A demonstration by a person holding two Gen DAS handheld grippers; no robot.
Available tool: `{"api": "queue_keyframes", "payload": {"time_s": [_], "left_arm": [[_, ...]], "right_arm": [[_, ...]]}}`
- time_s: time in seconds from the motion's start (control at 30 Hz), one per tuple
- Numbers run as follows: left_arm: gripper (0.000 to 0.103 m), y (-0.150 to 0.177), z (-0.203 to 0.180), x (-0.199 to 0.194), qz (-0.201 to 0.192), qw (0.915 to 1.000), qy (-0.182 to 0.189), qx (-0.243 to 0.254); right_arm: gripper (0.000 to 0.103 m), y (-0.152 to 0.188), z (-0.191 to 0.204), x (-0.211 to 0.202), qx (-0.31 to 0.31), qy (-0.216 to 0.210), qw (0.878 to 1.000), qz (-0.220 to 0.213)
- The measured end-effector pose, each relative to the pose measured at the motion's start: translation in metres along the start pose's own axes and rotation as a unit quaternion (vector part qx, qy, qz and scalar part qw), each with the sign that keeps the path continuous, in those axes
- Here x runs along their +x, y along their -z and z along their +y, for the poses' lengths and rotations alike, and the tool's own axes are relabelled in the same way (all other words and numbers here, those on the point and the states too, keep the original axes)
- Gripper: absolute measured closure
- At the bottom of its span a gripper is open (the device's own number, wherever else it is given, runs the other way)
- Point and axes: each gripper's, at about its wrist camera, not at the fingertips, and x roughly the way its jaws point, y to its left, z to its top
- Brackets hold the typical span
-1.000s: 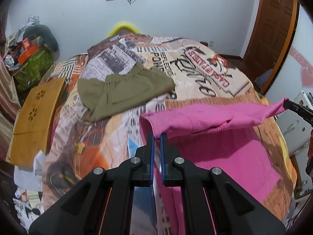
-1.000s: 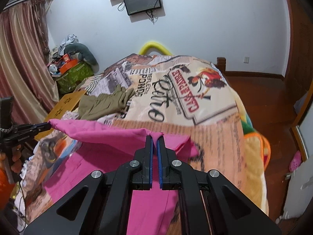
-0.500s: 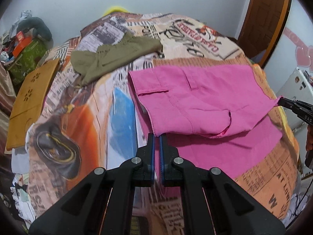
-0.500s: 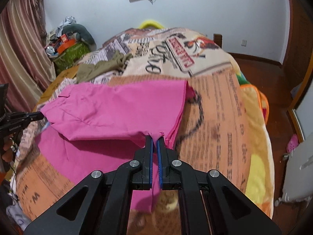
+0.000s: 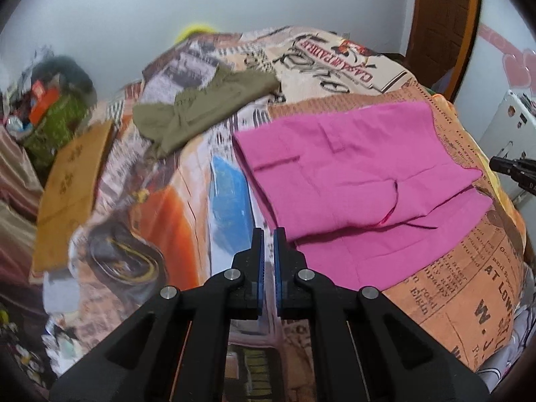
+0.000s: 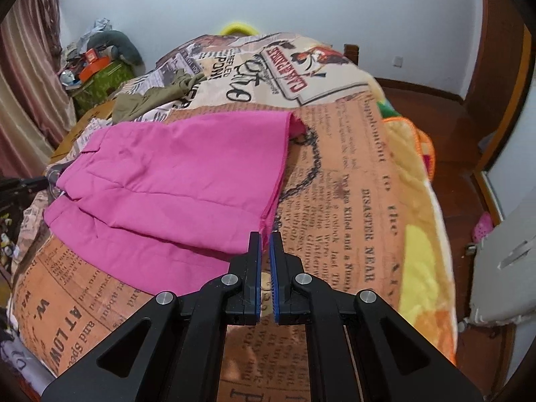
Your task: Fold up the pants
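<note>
Pink pants [image 5: 351, 181] lie flat on bed quilt [image 5: 475, 268], folded once, top layer short of bottom edge. Judged light, soft, limp; best pinched at hem corners or waistband ends.

Left gripper [image 5: 268, 234]: jaws nearly closed, nothing between, at 6 o'clock of left corner. Right gripper [image 6: 264, 238]: same, empty, beside right hem corner.

Left view shows pocket, belt loop; right view shows hem edge, floor. Olive garment [image 5: 204, 100] at 11 o'clock.

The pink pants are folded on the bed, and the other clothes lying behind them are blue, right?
Not quite. The pink pants are folded on the bed, but the clothes behind them are olive green, not blue. The left wrist view shows them best, bunched up farther back on the printed blanket.
</note>
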Motion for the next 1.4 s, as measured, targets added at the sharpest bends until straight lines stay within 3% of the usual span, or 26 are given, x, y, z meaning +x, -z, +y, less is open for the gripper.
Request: {"api": "queue_keyframes", "payload": {"time_s": [0.1, 0.17, 0.27, 0.43, 0.73, 0.93, 1.07, 1.23, 1.4], "left_arm": [[0.085, -0.007, -0.009, -0.003, -0.004, 0.9998, 0.004, 0.018], [0.065, -0.011, -0.019, -0.002, -0.002, 0.9994, 0.005, 0.034], [0.054, -0.014, -0.035, 0.004, 0.000, 0.9978, 0.008, 0.065], [0.042, -0.016, -0.054, 0.021, 0.021, 0.9947, 0.015, 0.099], [0.041, -0.014, -0.084, 0.053, 0.051, 0.9827, 0.002, 0.178], [0.041, -0.013, -0.095, 0.054, 0.056, 0.9735, 0.030, 0.219], [0.040, -0.009, -0.099, 0.051, 0.054, 0.9711, 0.038, 0.229], [0.041, -0.014, -0.097, 0.062, 0.058, 0.9759, 0.034, 0.208], [0.064, -0.025, -0.096, 0.061, 0.051, 0.9774, 0.053, 0.198]], "right_arm": [[0.088, -0.004, 0.006, -0.007, -0.009, -0.003, 1.000, -0.007], [0.072, -0.007, 0.015, -0.012, -0.019, -0.009, 1.000, -0.016], [0.059, -0.011, 0.029, -0.015, -0.034, -0.017, 0.999, -0.028], [0.052, -0.014, 0.054, -0.008, -0.065, -0.040, 0.997, -0.024], [0.052, -0.014, 0.084, 0.024, -0.086, -0.075, 0.993, 0.013], [0.052, -0.011, 0.098, 0.038, -0.104, -0.093, 0.990, 0.036], [0.052, -0.010, 0.103, 0.047, -0.112, -0.099, 0.988, 0.050], [0.052, -0.007, 0.102, 0.054, -0.107, -0.107, 0.986, 0.062], [0.052, -0.008, 0.105, 0.055, -0.109, -0.110, 0.986, 0.063]]}}
